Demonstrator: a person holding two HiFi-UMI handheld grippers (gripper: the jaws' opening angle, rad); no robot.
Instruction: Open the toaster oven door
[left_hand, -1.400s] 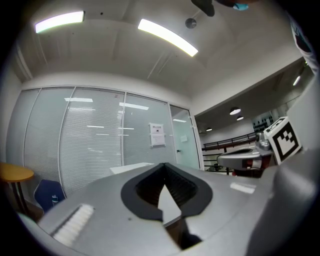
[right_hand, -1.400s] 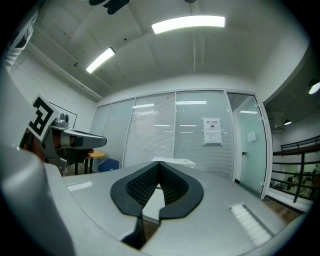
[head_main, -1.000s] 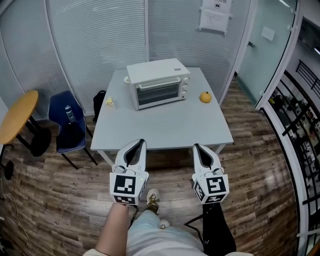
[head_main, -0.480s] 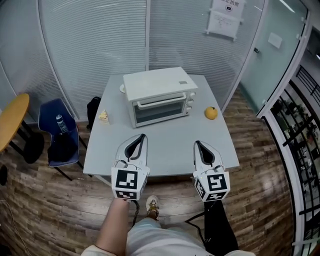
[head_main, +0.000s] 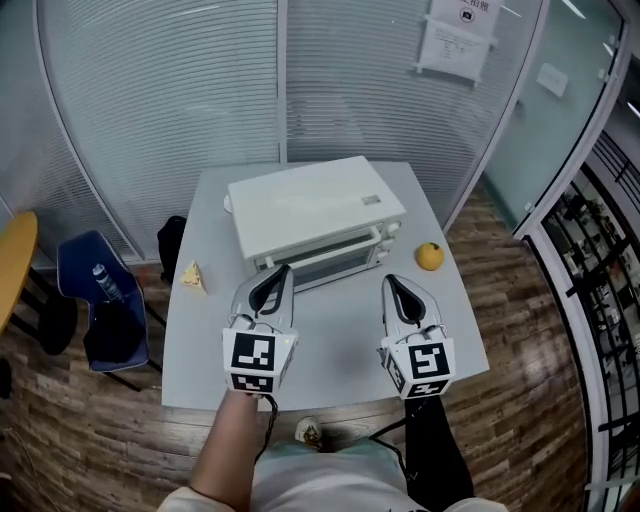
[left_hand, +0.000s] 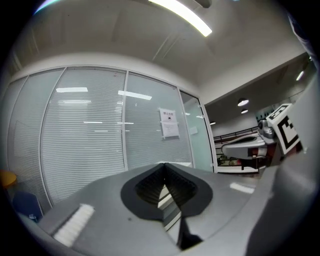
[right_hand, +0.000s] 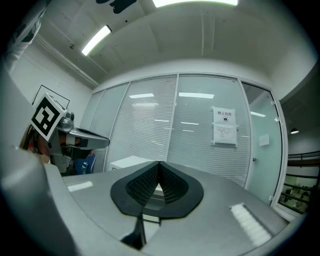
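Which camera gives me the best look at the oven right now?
Head view: the oven shows nearly whole, top and front. Left gripper view catches only a sliver behind the left tool; right gripper view, a corner and a sliver behind the right tool.

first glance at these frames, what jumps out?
A white toaster oven sits in the middle of the grey table, door shut, with an orange to its right and a yellow wedge to its left. In front of it hover the left gripper and the right gripper, jaws together and holding nothing.
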